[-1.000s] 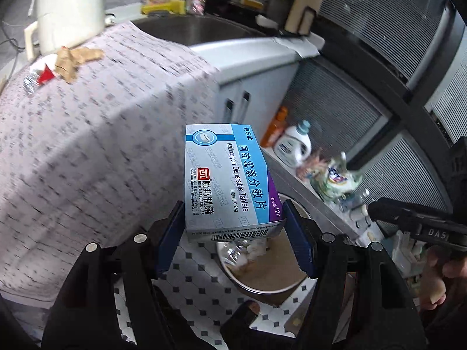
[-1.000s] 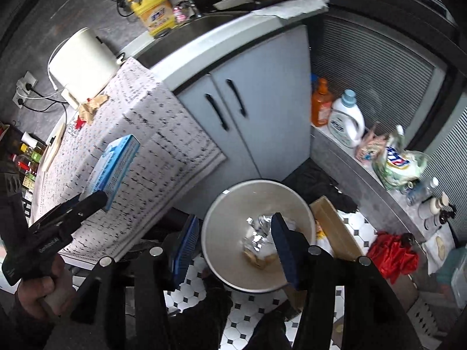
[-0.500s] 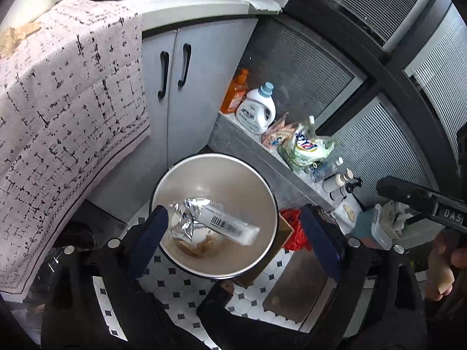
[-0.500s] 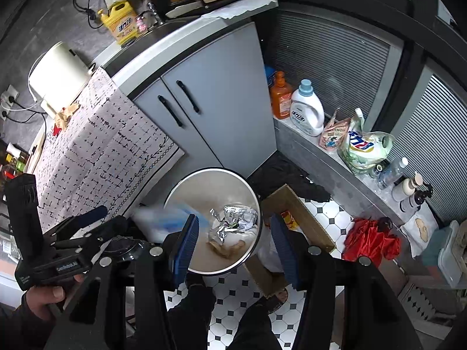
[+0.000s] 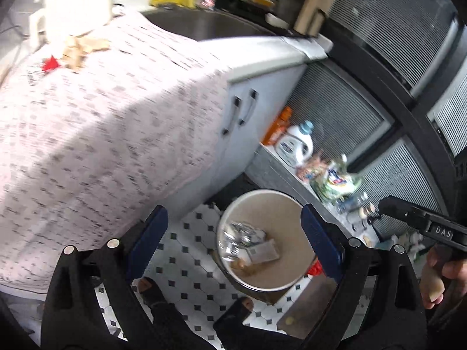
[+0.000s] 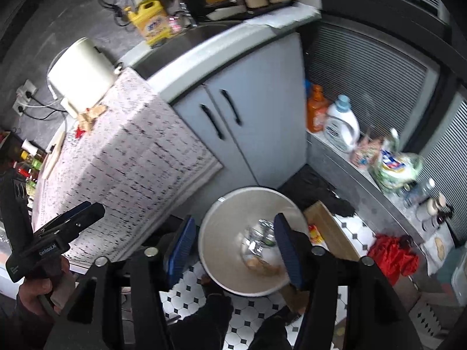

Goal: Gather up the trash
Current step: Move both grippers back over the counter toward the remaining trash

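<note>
From my left gripper [image 5: 233, 245], I look down at the round bin [image 5: 264, 198] on the tiled floor [image 5: 192, 262]. The blue pads stand wide apart with nothing between them, because they have just opened to let go. The flat box [image 5: 261, 252] now lies inside the bin next to crumpled foil [image 5: 239, 233], so that bit of trash is where it belongs. Up on the desk [image 5: 102, 116], on the patterned cloth, I can see brown paper scraps [image 5: 78, 51] and a small red scrap [image 5: 50, 64] near a white kettle [image 5: 77, 0]. I think those are the next trash to get. From my right gripper [image 6: 233, 248], I see the same bin right under me. These pads are apart too, have just opened a little more, and hold nothing; the bin only shows in the gap between them. My left hand [image 6: 43, 288] holds the other gripper out beside the cloth's hanging edge. The scraps sit far up by the kettle, so I must reach up and over.
</note>
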Demonstrator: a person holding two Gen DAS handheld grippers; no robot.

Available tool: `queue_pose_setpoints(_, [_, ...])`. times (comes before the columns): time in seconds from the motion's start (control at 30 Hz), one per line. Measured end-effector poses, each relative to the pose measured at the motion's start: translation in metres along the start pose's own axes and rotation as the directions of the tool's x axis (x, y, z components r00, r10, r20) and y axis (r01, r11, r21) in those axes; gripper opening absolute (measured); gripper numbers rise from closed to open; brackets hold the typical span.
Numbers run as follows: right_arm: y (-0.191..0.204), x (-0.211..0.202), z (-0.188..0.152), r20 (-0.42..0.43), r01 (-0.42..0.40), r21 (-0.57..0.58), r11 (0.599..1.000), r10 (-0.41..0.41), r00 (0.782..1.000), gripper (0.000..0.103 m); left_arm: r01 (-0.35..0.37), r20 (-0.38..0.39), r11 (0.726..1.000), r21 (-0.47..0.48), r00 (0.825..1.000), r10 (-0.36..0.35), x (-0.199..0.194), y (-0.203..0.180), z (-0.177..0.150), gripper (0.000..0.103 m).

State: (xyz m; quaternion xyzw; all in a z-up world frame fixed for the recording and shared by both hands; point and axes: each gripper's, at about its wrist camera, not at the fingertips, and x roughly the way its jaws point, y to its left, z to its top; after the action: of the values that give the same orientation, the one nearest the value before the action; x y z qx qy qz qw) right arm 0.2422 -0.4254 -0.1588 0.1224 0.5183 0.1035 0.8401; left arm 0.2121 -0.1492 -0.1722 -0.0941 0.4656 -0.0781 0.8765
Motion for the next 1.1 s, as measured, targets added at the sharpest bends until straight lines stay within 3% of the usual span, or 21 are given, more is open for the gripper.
queue_pose_setpoints(0.2, [0.057, 0.010, 0.024, 0.030, -0.042, -0.058, 0.997, 0.044, 0.999, 0.075, -0.060, 0.105, 0.996, -0.062, 0.992, 0.066, -0.043, 0.050, 0.021, 0.097])
queue_pose_setpoints(0.43, [0.128, 0.022, 0.053, 0.094, -0.063, -0.126, 0.990, 0.075, 0.993, 0.095, -0.129, 0.158, 0.982, -0.140, 0.976, 0.151, -0.083, 0.114, 0.034, 0.097])
queue_pose_setpoints(0.8, [0.229, 0.058, 0.082, 0.086, -0.121, -0.217, 0.969, 0.143, 0.986, 0.095, -0.192, 0.208, 0.947, -0.259, 0.946, 0.248, -0.125, 0.211, 0.041, 0.097])
queue_pose_setpoints(1.1, [0.291, 0.090, 0.092, 0.086, -0.125, -0.242, 0.962, 0.150, 0.985, 0.095, -0.184, 0.232, 0.945, -0.269, 0.940, 0.249, -0.130, 0.267, 0.059, 0.097])
